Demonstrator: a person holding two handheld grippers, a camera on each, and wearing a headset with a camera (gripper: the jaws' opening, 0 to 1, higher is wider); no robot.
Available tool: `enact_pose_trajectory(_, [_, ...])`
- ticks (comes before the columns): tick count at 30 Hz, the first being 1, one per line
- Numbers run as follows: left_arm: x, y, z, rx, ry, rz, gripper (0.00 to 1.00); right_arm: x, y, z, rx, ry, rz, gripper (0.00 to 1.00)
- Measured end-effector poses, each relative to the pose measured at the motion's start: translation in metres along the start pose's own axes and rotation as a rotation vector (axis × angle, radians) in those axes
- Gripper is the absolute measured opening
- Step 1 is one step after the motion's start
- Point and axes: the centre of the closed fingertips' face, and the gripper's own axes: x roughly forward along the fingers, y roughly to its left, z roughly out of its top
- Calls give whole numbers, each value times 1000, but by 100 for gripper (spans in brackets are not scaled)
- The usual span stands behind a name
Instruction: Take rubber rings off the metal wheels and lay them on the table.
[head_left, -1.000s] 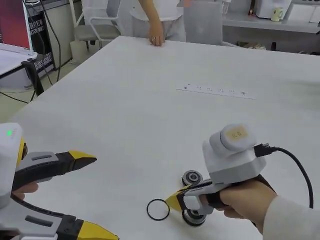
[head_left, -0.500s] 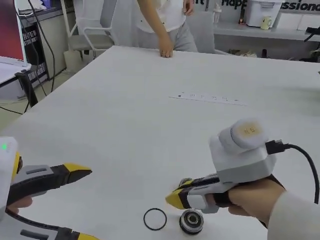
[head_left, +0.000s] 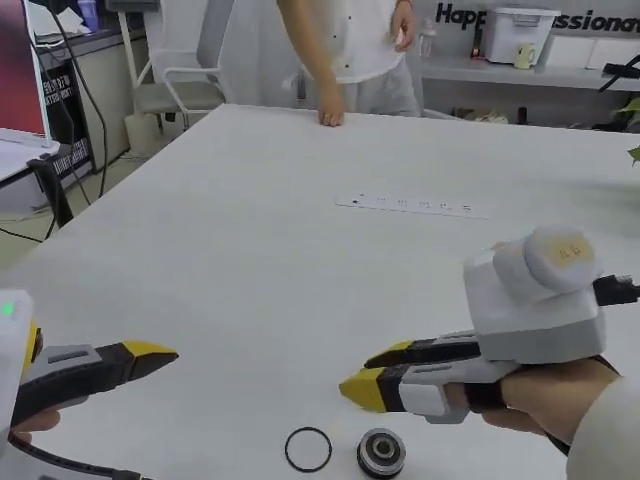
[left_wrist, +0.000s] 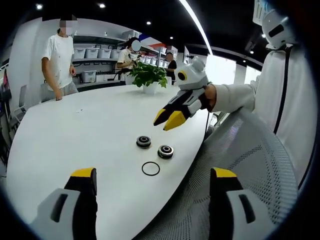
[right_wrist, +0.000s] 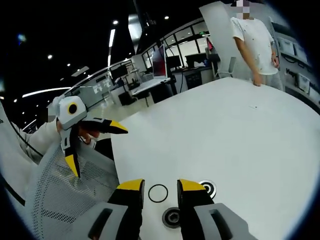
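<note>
**Catalogue: two metal wheels, one loose ring, work lying under the right gripper**

- **Right gripper**: the jaws stand a little apart with nothing between them. It is held up off the table, tips pointing toward your left side.
- **Left gripper**: the jaws are spread wide and empty. It sits well apart from the work, out at your left.
- **Rubber ring**: one ring is already off and lies flat on the table. It is just beside the near wheel, on the side toward the left gripper, and does not touch it.
- **Near wheel**: it lies flat, round face up, axle upright.
- **Far wheel**: it lies the same way, near the first wheel but apart from it, on the side away from you.
- **Rings on the wheels**: the wheels are too small in these views to tell which of them wears a rubber ring.

**Governing relation:** in the right gripper view the near wheel sits low between the two jaws, and the far wheel sits just off the right-hand jaw tip. Both wheels therefore lie below the tips, not ahead of them.

The right gripper is plainly the nearer tool. Your approach looks like a descent more than a reach. Since the wheels lie flat, their rims face sideways all round — so you would likely meet a rim from the side with the jaws opened wider than they stand now.
</note>
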Motion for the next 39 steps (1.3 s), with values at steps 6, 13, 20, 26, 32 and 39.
enact_pose_trajectory(6, [0, -1, -1, 0, 6, -6, 92, -17, -12, 5, 23, -82, -37, 34])
enact_pose_trajectory(13, [0, -3, -2, 7, 13, -14, 92, -31, -19, 0, 27, -111, -64, 44])
enact_pose_trajectory(20, [0, -5, 0, 19, 4, -30, 94, -36, -20, -14, 12, -102, -73, 52])
enact_pose_trajectory(26, [-1, -12, 11, 62, -12, -62, 99, -35, -24, -22, -12, -86, -83, 58])
enact_pose_trajectory(32, [2, -11, 30, 112, -13, -72, 99, -34, -23, -31, -23, -75, -75, 60])
enact_pose_trajectory(39, [14, -26, 61, 184, -46, -137, 99, -28, -20, -43, -69, -26, -67, 63])
